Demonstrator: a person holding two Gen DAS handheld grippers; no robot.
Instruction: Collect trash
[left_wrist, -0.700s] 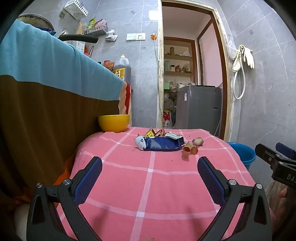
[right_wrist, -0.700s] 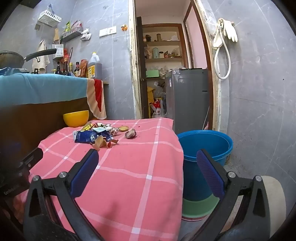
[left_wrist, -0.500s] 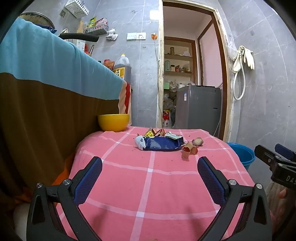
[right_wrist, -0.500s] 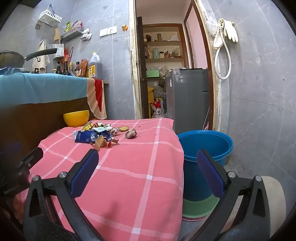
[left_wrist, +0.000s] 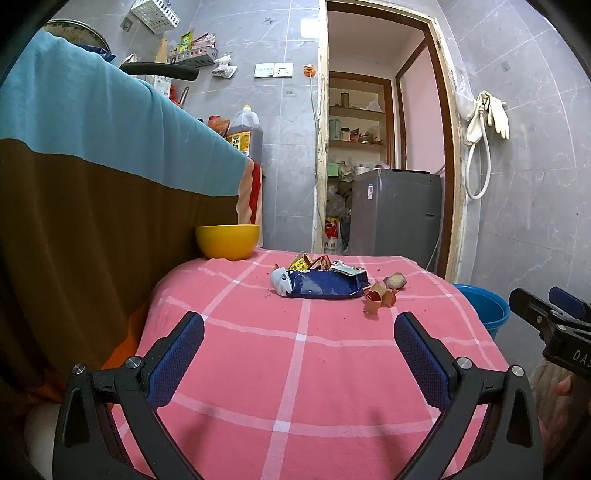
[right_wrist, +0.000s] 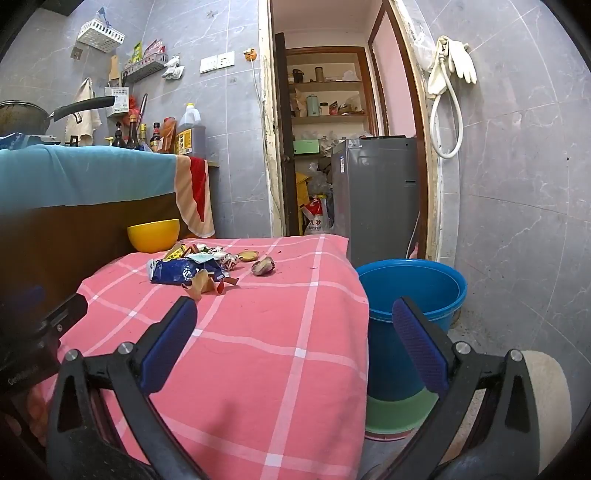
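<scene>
2 grippers agape, trash (left_wrist: 320, 283) untouched.

Each scene is viewed from low over the near end of the pink-clothed counter (left_wrist: 295, 369), looking forward between two spread fingers (left_wrist: 177, 354). The left view is aimed straight along the counter; the right view (right_wrist: 258, 350) is set over the counter's right edge, with the bucket (right_wrist: 413, 291) near the right finger. The wrappers (left_wrist: 321, 284), bowl (left_wrist: 227, 242) and doorway (left_wrist: 384, 129), far ahead of the fingers, are shared.

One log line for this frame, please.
phase: approach | left gripper: open, empty | right gripper: open, empty | trash pile: untouched | blue bucket: beside table
</scene>
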